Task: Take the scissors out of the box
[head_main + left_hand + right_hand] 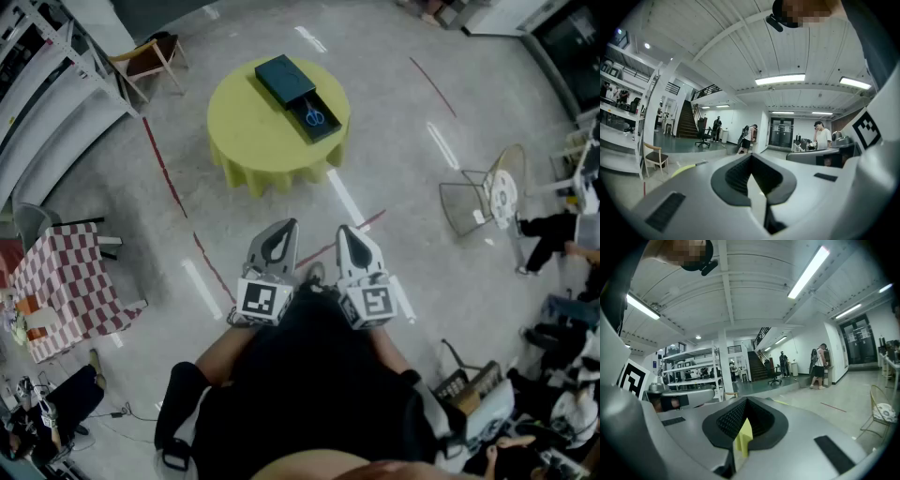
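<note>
A grey hall floor, with a round table [246,141] well ahead; the scissors [314,116] lie in the open box [284,77] on it. The left gripper [289,225] and right gripper [345,231] (both near the body) are closed on nothing. Arriving with the jaws closed would probably shove the scissors deeper.

We're looking steeply down from head height, the table [253,131] well ahead of us on the floor [422,187]. Both gripper views sit low, right behind their own fingers [736,176], facing forward and almost level, and they share the far staircase [686,121].
</note>
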